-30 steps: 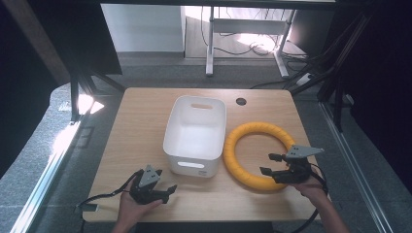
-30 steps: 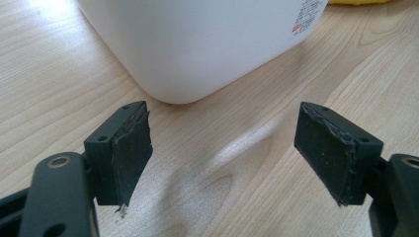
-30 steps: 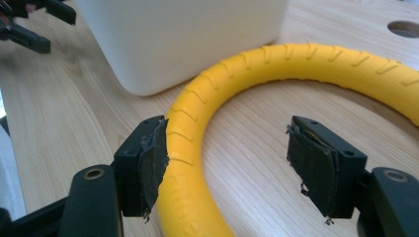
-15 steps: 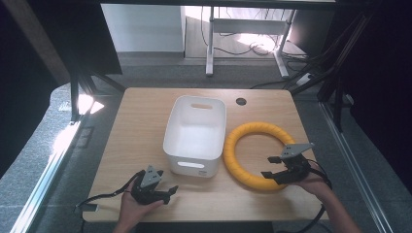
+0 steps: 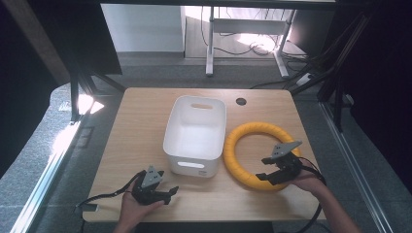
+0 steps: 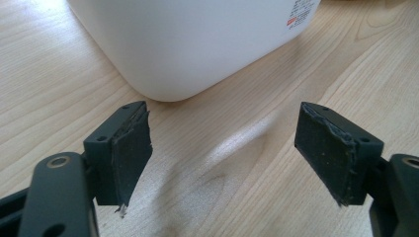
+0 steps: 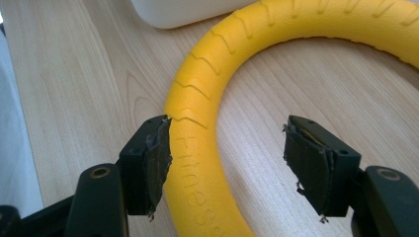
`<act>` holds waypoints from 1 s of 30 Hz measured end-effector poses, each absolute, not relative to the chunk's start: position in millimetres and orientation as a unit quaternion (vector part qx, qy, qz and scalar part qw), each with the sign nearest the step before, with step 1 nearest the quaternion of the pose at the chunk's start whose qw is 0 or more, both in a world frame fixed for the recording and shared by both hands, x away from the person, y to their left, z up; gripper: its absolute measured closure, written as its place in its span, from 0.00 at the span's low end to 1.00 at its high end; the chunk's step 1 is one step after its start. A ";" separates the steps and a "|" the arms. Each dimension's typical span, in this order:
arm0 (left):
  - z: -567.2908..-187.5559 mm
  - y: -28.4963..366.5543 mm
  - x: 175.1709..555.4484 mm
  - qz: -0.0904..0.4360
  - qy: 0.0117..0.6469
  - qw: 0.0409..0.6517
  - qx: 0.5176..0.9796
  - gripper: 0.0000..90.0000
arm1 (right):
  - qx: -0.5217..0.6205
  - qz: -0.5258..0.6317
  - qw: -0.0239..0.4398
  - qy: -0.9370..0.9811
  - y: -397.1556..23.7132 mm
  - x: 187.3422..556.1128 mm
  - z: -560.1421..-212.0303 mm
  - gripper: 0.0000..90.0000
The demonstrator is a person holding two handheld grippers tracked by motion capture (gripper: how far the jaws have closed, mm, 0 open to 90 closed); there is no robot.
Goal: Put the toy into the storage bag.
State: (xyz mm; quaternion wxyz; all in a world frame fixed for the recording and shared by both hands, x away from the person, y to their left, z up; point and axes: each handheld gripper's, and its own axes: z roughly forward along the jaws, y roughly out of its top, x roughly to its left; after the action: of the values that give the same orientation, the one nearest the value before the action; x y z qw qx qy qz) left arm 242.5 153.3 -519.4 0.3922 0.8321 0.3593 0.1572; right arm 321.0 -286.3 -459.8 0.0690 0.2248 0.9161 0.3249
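One yellow ring (image 5: 259, 151), one white bin (image 5: 196, 135) and two hand-held grippers are sitting on one wooden table (image 5: 141, 121). The ring is lying flat on the table's right half, just beside the right wall of the bin. The right gripper (image 5: 271, 167) is reaching over the ring's near arc, and its jaws are standing spread, straddling the foam tube: the jaws have just been closing and then easing slightly apart, with the ring between them. In the right gripper view, the ring (image 7: 197, 123) is running up from the bottom edge between the two pads; the left pad is sitting right against the tube's outer edge, while the right pad is standing clear of it, with bare table showing in the gap. That view is also revealing raised lettering and moulded ridges on the foam, details that the high view is rendering too small to read. The left gripper (image 5: 163, 194) is resting near the table's front edge, close to the bin's near left corner, jaws spread with nothing but wood between them. The left gripper view is showing the bin's (image 6: 197, 39) rounded corner just ahead of the pads and a small printed label on its wall.
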 end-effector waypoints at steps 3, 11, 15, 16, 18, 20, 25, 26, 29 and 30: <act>-519.4 152.5 242.3 0.157 0.357 0.390 0.834 0.24 | 0.219 0.317 0.063 0.921 -281.8 321.7 -459.7 0.38; -519.2 152.5 242.1 0.156 0.357 0.390 0.834 0.24 | 0.205 0.290 0.054 0.933 -272.9 322.7 -462.4 0.38; -520.3 151.7 242.6 0.155 0.358 0.386 0.836 0.24 | 0.201 0.275 0.050 0.939 -269.3 324.3 -465.9 0.37; -520.5 151.7 242.6 0.155 0.357 0.386 0.836 0.24 | 0.199 0.272 0.048 0.940 -268.4 325.0 -466.7 0.37; -520.3 151.9 242.5 0.156 0.357 0.386 0.836 0.24 | 0.198 0.266 0.045 0.942 -266.6 326.0 -467.7 0.37; -520.0 152.3 242.6 0.157 0.357 0.385 0.836 0.24 | 0.196 0.261 0.043 0.944 -265.2 326.6 -468.3 0.37; -521.3 151.7 243.1 0.157 0.357 0.382 0.838 0.24 | 0.188 0.243 0.034 0.951 -261.0 327.8 -472.4 0.37; -521.6 151.4 243.1 0.157 0.356 0.381 0.838 0.24 | 0.187 0.239 0.033 0.952 -260.3 327.8 -473.1 0.37; -521.6 151.3 243.1 0.156 0.357 0.382 0.838 0.24 | 0.184 0.229 0.031 0.955 -258.1 327.7 -475.9 0.37; -521.4 151.5 243.1 0.156 0.357 0.382 0.838 0.24 | 0.183 0.227 0.030 0.956 -257.7 327.8 -476.7 0.37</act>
State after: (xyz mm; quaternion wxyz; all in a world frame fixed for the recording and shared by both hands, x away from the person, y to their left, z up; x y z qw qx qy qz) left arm 243.1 151.5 -521.4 0.3820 0.8381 0.3568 0.1559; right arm 327.8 -257.7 -476.7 0.0298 0.1831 0.9562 0.2265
